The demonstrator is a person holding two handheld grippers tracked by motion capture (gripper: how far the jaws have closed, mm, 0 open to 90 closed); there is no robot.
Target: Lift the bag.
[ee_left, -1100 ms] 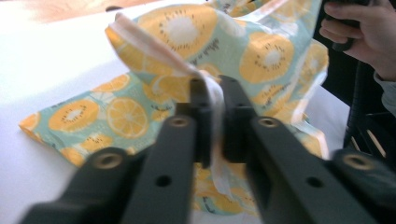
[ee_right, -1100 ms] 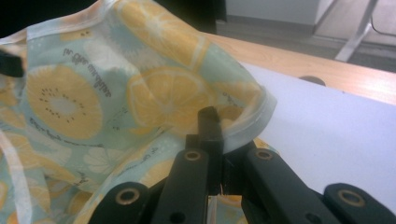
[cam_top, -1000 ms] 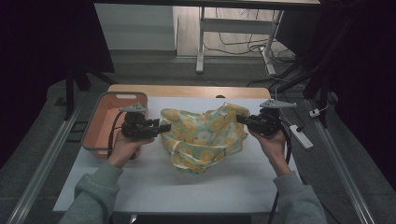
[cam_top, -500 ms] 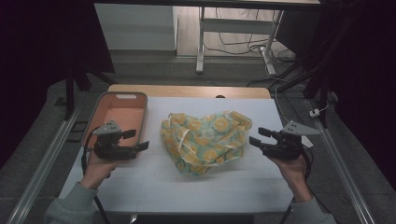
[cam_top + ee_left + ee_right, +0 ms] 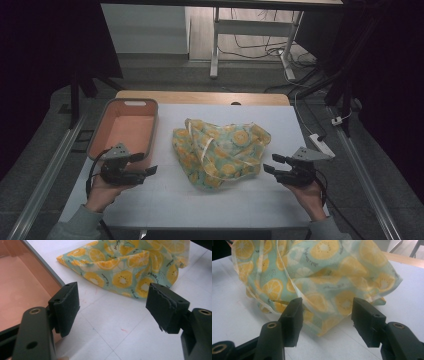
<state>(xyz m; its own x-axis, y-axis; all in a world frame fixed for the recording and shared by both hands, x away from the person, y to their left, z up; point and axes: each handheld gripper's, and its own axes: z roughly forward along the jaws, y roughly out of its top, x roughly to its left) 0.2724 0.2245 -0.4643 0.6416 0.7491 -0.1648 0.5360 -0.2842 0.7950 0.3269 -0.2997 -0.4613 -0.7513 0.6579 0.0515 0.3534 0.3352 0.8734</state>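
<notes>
A crumpled cloth bag [image 5: 220,152] printed with orange slices on pale green lies in the middle of the white table [image 5: 225,200]. My left gripper [image 5: 145,165] is held to its left, open and empty, near the pink bin [image 5: 125,130]. In the left gripper view the bag [image 5: 130,267] lies ahead beyond the open gripper [image 5: 112,307]. My right gripper [image 5: 270,164] is to the bag's right, open, jaws pointing at it. In the right gripper view the bag [image 5: 322,277] sits just ahead of the spread gripper [image 5: 325,320], not touching.
The empty pink bin with a grey rim [image 5: 42,262] stands at the table's left. A white power strip [image 5: 320,145] lies at the right edge. A wooden strip [image 5: 200,97] runs along the far edge; table legs and cables stand beyond.
Both grippers let go of the bag and pulled back toward the near corners, left and right. The bag settled flatter on the table.
</notes>
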